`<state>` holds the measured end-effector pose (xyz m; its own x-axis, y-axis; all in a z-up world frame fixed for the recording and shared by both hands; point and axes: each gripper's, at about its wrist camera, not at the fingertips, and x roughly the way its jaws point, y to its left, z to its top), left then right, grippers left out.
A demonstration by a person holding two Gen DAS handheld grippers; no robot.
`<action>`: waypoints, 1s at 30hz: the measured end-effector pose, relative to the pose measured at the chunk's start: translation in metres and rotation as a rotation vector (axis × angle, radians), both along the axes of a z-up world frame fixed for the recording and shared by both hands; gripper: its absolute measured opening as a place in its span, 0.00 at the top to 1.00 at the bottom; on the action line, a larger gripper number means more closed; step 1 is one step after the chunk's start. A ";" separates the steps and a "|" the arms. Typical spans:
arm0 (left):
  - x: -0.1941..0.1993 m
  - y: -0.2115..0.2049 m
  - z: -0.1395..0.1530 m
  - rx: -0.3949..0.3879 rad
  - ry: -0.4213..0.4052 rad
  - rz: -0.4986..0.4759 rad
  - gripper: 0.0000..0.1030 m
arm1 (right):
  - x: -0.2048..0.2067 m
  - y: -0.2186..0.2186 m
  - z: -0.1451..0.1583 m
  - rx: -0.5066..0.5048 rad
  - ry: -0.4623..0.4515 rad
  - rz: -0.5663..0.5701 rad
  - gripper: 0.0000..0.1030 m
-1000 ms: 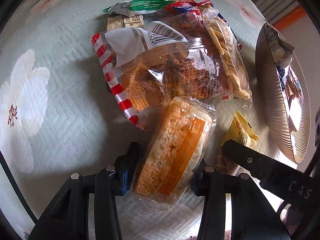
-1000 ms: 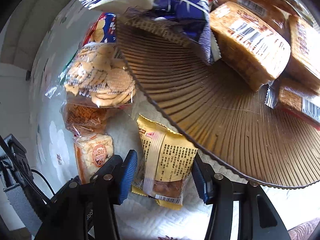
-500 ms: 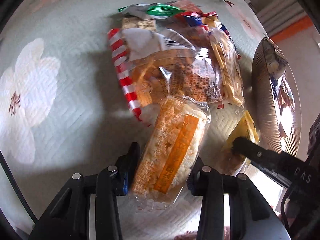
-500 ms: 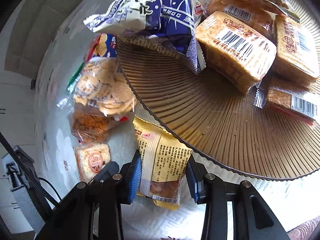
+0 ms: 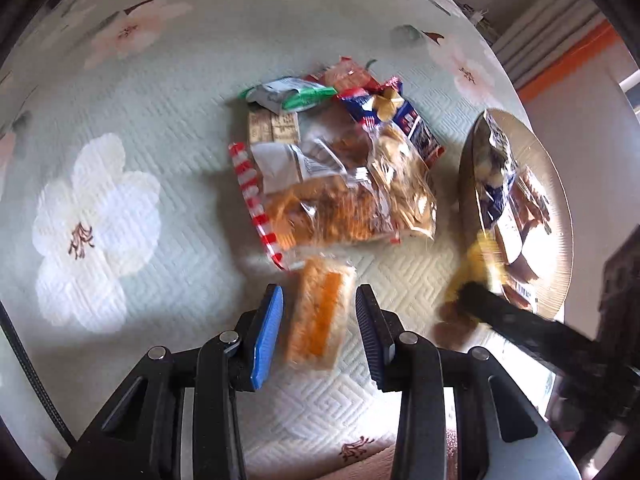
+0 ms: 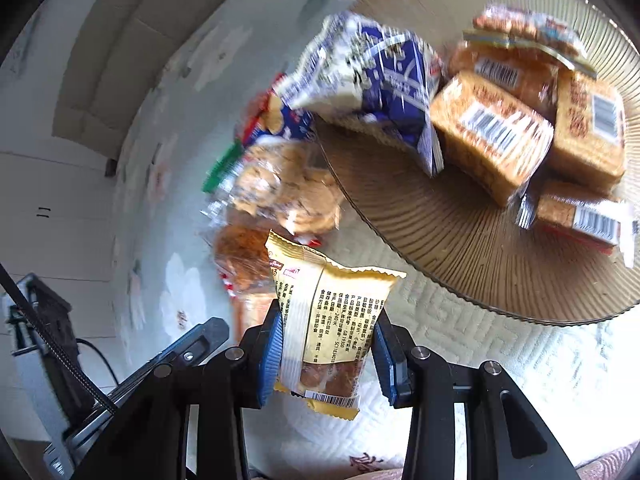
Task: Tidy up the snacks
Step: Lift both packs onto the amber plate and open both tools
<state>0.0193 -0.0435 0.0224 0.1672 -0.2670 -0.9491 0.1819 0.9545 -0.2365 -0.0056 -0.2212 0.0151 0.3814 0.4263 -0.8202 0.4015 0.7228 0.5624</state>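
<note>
Gripping tight, the right gripper point(image 6: 326, 354) has its blue pads pressed on both sides of the yellow snack packet point(image 6: 328, 320), which hangs clear of the quilted floral cloth point(image 6: 460, 360), just beside the near rim of the ribbed brown plate point(image 6: 440, 240). On that plate sit a blue-and-white bag point(image 6: 376, 80) and several barcoded cake blocks point(image 6: 492, 136). Over on the other side, the left gripper point(image 5: 319, 330) is closing its jaws on the orange-striped cake packet point(image 5: 320, 316), the pads at its sides; motion blur hides the contact itself. That packet sits well to the left of the plate point(image 5: 560, 240), just below the loose snack pile point(image 5: 340, 184) lying on the cloth.
</note>
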 end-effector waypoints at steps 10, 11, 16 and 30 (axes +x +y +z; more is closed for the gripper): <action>-0.005 -0.006 -0.025 -0.049 0.116 -0.134 0.34 | -0.016 -0.005 0.010 -0.030 0.002 0.004 0.62; -0.004 -0.009 -0.027 -0.046 0.116 -0.138 0.33 | -0.010 -0.002 0.008 -0.031 0.005 0.004 0.62; -0.004 -0.023 -0.069 0.013 0.085 -0.085 0.70 | 0.003 0.016 -0.004 -0.032 0.035 0.001 0.62; 0.003 -0.014 -0.013 -0.049 0.034 -0.028 0.71 | 0.011 0.007 0.022 -0.015 -0.022 -0.027 0.62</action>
